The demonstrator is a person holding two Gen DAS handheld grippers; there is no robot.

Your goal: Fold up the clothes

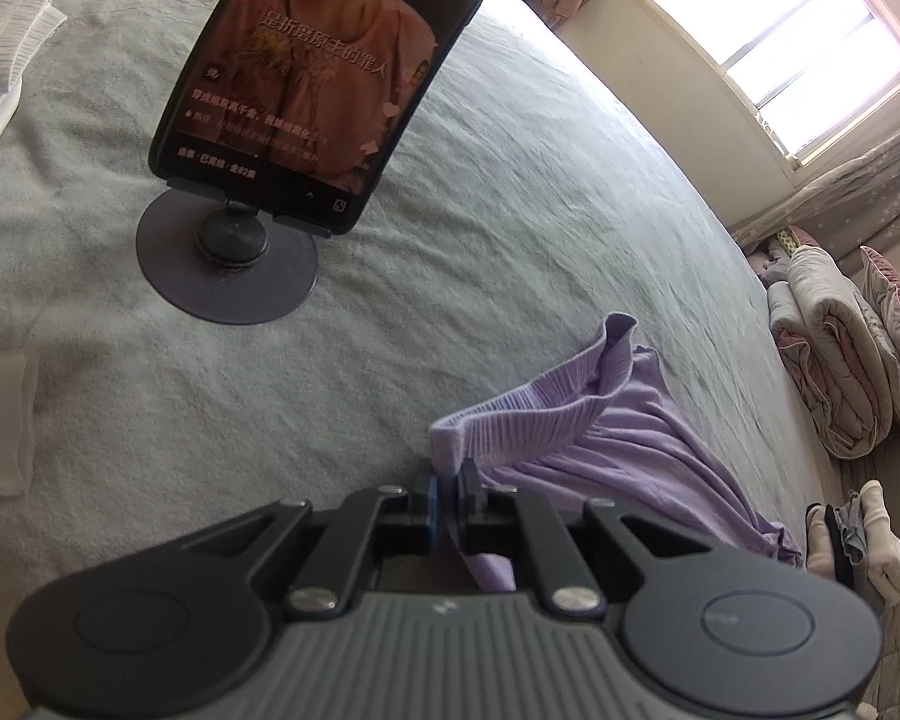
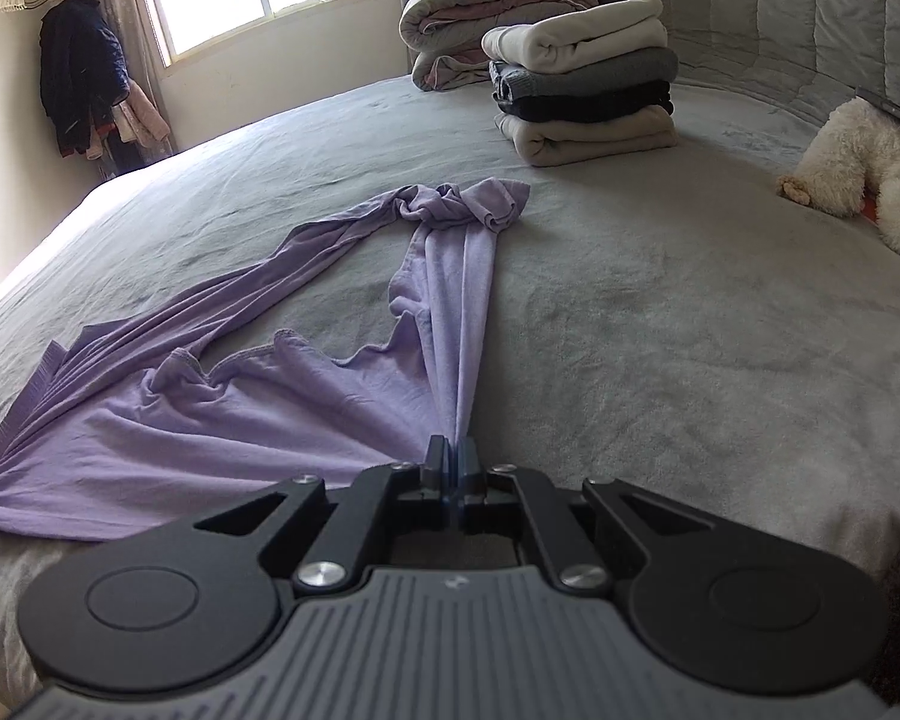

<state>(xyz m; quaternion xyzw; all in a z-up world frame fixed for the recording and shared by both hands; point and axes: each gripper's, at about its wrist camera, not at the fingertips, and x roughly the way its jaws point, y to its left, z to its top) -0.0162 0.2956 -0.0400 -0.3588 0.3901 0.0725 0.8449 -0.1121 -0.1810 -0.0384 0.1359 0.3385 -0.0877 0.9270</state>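
Left gripper (image 1: pixel 448 474) clamped on ribbed hem of lilac garment (image 2: pixel 222 396); right gripper (image 2: pixel 453 457) clamped on bunched edge, near clothes stack (image 2: pixel 582 81). Keep tension even, spread flat.

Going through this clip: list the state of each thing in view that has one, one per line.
Left hand-held gripper: shut on the lilac garment's ribbed hem.
Right hand-held gripper: shut on a bunched edge of it.
Lilac garment: unfolded, stretched across the bed.
Stack of clothes: folded.
Phone: on its stand, screen lit.
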